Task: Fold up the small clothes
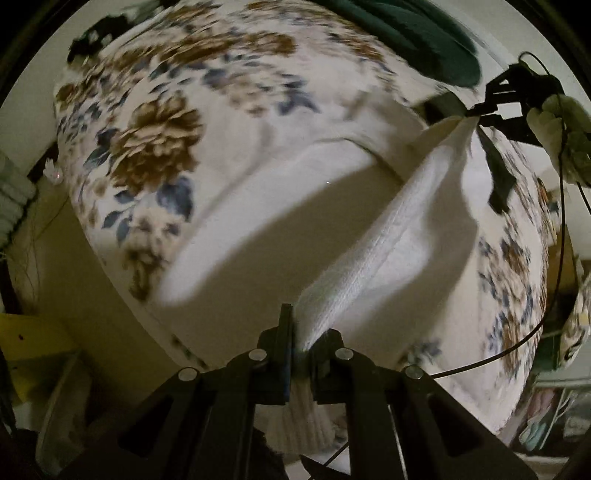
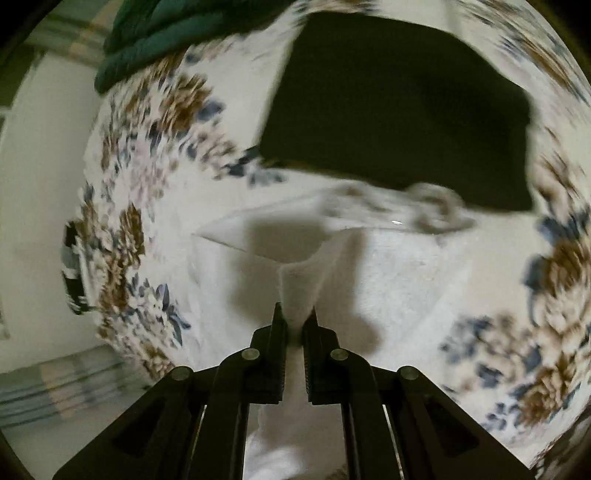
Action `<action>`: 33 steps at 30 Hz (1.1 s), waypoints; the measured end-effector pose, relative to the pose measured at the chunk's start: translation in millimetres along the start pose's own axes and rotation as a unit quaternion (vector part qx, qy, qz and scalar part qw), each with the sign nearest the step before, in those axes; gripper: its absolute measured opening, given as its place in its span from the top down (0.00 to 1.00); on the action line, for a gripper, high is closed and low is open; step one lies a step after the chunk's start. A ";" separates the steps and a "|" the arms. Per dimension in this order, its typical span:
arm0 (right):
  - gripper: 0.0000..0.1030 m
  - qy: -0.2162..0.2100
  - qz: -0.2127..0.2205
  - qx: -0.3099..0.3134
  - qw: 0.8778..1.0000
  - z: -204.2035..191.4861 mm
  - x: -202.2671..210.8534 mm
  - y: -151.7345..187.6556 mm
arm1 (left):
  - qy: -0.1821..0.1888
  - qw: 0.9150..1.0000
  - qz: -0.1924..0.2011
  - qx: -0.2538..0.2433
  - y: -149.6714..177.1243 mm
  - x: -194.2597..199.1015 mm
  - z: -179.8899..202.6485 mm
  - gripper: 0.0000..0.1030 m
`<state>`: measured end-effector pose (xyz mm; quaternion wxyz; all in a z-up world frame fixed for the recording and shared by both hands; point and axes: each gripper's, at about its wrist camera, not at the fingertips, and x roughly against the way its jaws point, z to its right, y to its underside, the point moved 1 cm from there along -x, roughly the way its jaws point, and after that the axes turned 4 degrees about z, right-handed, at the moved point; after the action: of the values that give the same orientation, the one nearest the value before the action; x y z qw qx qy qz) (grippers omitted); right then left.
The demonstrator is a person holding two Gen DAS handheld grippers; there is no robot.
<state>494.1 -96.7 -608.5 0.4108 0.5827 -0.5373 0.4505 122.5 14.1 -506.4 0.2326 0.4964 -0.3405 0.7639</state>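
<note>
A white garment hangs stretched in the air above a floral bedspread. My left gripper is shut on one corner of it. The cloth runs as a taut band up to my right gripper, seen far at the upper right, which pinches the other corner. In the right wrist view my right gripper is shut on a fold of the white garment, which spreads below over the floral bedspread. The cloth casts a dark shadow under it.
A black garment lies flat on the bed beyond the white one. A dark green cloth is heaped at the far edge; it also shows in the left wrist view. A cable hangs at the right.
</note>
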 end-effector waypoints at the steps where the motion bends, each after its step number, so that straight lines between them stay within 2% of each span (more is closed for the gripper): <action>1: 0.93 0.014 0.000 0.010 1.000 -17.7 -13.4 -2.2 | -0.003 1.000 -0.002 0.003 -5.3 -6.5 -11.9 0.95; 5: 0.93 0.065 -0.008 0.044 0.997 -80.2 -67.7 -9.9 | 0.003 1.000 -0.023 0.021 -18.8 -33.2 -53.7 0.95; 10: 0.93 0.108 -0.016 0.050 0.993 -104.8 -110.6 -10.1 | 0.014 0.999 -0.042 0.018 -23.6 -58.1 -78.0 0.95; 16: 0.93 0.105 -0.012 0.030 0.994 -118.0 -122.5 -11.7 | 0.030 0.998 -0.051 0.034 -25.5 -57.8 -97.4 0.95; 20: 0.93 0.104 -0.012 0.039 0.994 -131.2 -131.1 -12.1 | 0.028 0.997 -0.060 0.040 -25.1 -67.5 -112.8 0.94; 24: 0.91 0.119 -0.035 0.069 0.990 -138.1 -149.7 -6.9 | 0.048 0.995 -0.087 0.030 -27.3 -86.5 -120.2 0.86; 25: 0.88 0.117 -0.035 0.073 0.990 -138.6 -149.7 -6.5 | 0.048 0.994 -0.093 0.034 -28.3 -87.4 -124.2 0.81; 27: 0.75 0.085 -0.040 0.072 0.993 -133.6 -142.1 0.8 | 0.055 0.993 -0.095 0.051 -29.7 -82.6 -136.2 0.76; 29: 0.50 0.050 -0.045 0.069 0.995 -122.2 -125.9 19.8 | 0.065 0.992 -0.090 0.067 -28.6 -74.4 -146.7 0.75; 31: 0.45 0.034 -0.042 0.070 0.996 -108.4 -108.5 45.9 | 0.070 0.990 -0.091 0.082 -25.8 -66.7 -158.5 0.68; 33: 0.43 0.029 -0.042 0.070 0.996 -87.0 -92.7 94.4 | 0.070 0.990 -0.092 0.078 -22.8 -63.1 -163.9 0.62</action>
<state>391.2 2.7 -676.2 0.4032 0.6182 -0.4675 0.4865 65.1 151.2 -602.8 0.2860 0.4874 -0.2150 0.7965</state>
